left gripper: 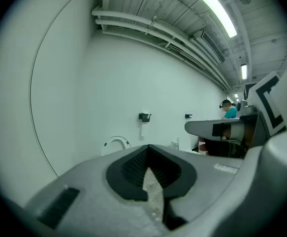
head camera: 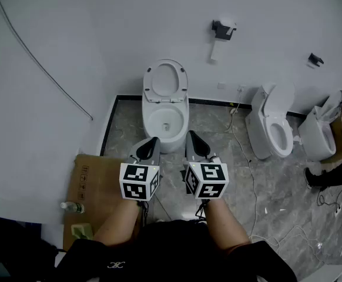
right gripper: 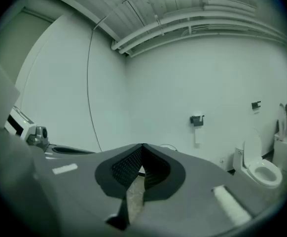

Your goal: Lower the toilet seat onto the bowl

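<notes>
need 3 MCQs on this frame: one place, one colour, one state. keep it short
1. In the head view, the cardboard box lies on which side of the middle toilet?
A) left
B) right
C) behind it

2. The toilet seat is:
A) black
B) white
C) blue

3. That seat is:
A) lowered flat
B) raised
C) taken off and lying on the floor

Key:
1 A, the box sits on the floor at the picture's left of the toilet.
2 B, the seat is white like the rest of the toilet.
3 B, it stands upright against the wall above the open bowl.
</notes>
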{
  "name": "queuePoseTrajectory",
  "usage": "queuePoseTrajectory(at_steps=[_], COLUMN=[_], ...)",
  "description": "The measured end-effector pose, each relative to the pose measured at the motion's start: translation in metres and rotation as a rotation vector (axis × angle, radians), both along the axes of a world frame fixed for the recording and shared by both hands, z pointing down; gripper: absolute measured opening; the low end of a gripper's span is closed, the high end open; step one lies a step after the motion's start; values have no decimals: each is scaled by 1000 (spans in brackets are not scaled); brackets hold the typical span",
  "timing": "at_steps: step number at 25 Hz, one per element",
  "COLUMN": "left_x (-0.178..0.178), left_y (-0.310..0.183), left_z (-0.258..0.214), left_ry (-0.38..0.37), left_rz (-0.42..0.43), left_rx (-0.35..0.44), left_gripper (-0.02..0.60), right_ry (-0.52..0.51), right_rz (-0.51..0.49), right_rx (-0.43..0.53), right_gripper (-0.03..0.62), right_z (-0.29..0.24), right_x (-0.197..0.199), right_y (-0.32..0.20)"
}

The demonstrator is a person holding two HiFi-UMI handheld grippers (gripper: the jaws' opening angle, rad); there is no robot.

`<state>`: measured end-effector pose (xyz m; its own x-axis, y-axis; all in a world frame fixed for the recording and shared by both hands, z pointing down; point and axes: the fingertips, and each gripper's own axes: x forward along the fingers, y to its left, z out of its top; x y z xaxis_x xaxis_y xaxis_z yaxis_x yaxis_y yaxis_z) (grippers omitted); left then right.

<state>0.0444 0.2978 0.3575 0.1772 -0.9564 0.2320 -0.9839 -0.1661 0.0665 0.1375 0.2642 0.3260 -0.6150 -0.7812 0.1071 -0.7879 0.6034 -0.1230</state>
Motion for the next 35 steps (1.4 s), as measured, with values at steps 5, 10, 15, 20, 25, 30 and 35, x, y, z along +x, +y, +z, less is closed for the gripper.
queuePoseTrajectory(at_steps=[5,10,15,20,25,30,35], left_x=[-14,-23,-29,-38,-50,-58,-73], left_y=[2,1,7,8,14,15,11], left_z=[3,5,10,12,13,17,20], left_ry=[-2,-1,4,6,9,0,-3], left_rz=[12,15,22,24,16,8,-19], left_rx=[0,-3,-2,1,-5,-12,-16], left_gripper=[8,8,8,8,8,8,8], right_ry=[5,12,-17,-25,-13,-24,-14], right_rz=[6,9,21,29,42,23,7], right_rx=[0,-2,-18,-13,-22,-39,-30], right_gripper=[6,6,8,8,8,8,8], right_z=[4,6,11,9,10,12,15], right_x=[-17,-25,-30,-36,-45,-55,-66], right_y=[3,4,9,11,16,15,8])
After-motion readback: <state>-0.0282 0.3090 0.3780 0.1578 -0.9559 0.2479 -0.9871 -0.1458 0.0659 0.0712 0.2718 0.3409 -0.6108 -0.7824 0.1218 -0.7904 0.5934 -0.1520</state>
